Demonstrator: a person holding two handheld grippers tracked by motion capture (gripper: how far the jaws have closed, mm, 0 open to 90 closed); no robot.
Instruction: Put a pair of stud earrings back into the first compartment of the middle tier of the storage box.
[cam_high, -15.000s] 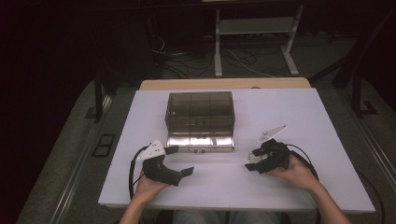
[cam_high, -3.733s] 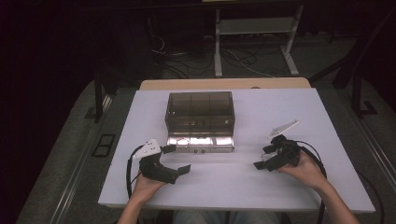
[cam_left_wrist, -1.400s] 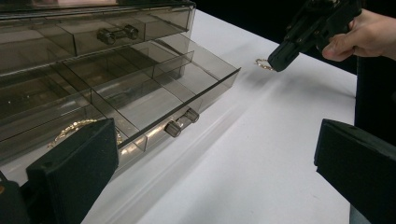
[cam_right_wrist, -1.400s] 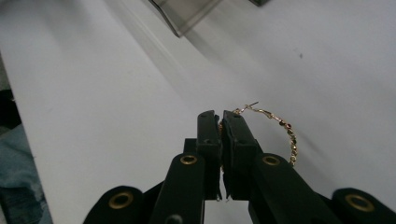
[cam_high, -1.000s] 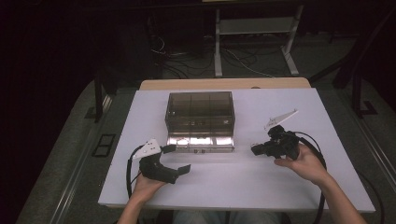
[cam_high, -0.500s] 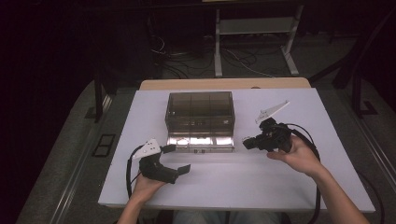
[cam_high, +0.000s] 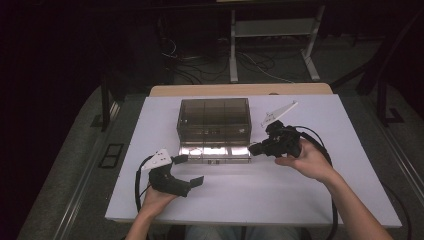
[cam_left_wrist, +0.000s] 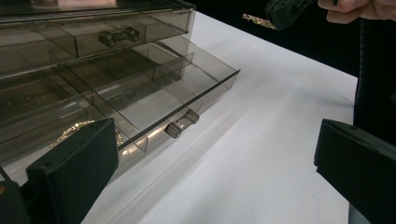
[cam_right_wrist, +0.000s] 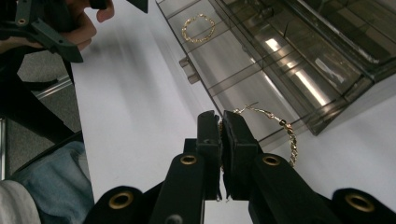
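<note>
One bracelet (cam_right_wrist: 198, 28) in open drawer (cam_right_wrist: 261, 84)

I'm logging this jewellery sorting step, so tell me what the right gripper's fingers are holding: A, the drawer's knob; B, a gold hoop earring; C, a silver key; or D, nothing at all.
B: in the right gripper view the right gripper has its fingers shut on a gold hoop earring, which hangs in front of the open drawer of the smoky clear organiser box.
</note>
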